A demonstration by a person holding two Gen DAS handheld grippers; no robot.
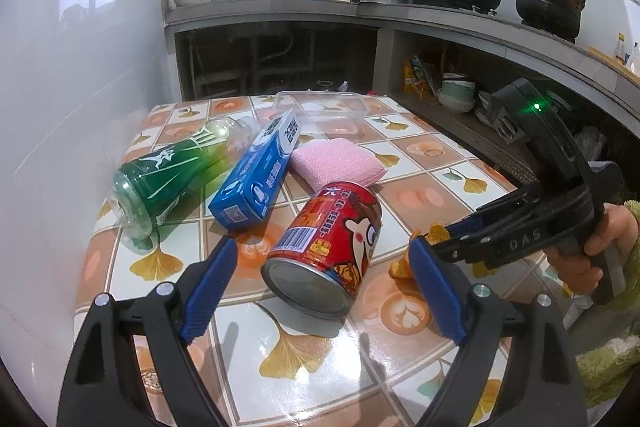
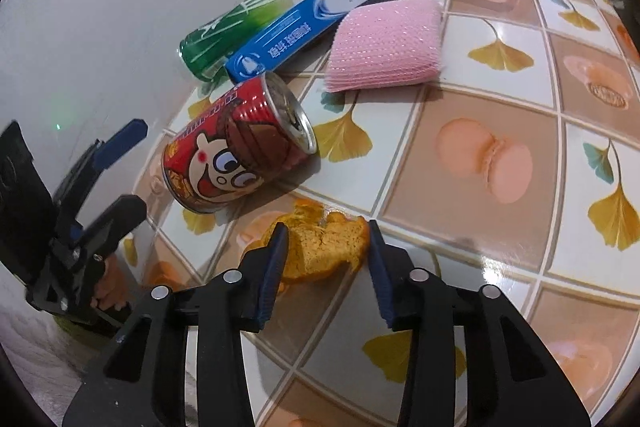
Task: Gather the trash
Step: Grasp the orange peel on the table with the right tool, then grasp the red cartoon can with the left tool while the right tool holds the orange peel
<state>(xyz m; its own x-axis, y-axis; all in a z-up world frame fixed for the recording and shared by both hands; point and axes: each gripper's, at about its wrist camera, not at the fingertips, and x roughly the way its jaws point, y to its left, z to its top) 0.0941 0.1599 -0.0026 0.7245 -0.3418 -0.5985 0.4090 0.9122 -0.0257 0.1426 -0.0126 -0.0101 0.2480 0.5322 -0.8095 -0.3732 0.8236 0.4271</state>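
left gripper (image 1: 324, 283): jaws wide, straddling red can (image 1: 326, 247), not pressing it
right gripper (image 2: 328, 267): jaws part open around orange peel (image 2: 320, 251), not gripping
red can: on its side on bench (image 2: 480, 107)
orange peel: just beside red can

Black plastic grippers, ribbed blue fingers (image 1: 208, 291), silver screws, green indicator light, fuzzy green sleeve (image 1: 624, 291)

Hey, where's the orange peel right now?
In the right wrist view the orange peel lies on the tiled table between the open fingers of the right hand-held gripper, just in front of the red can.
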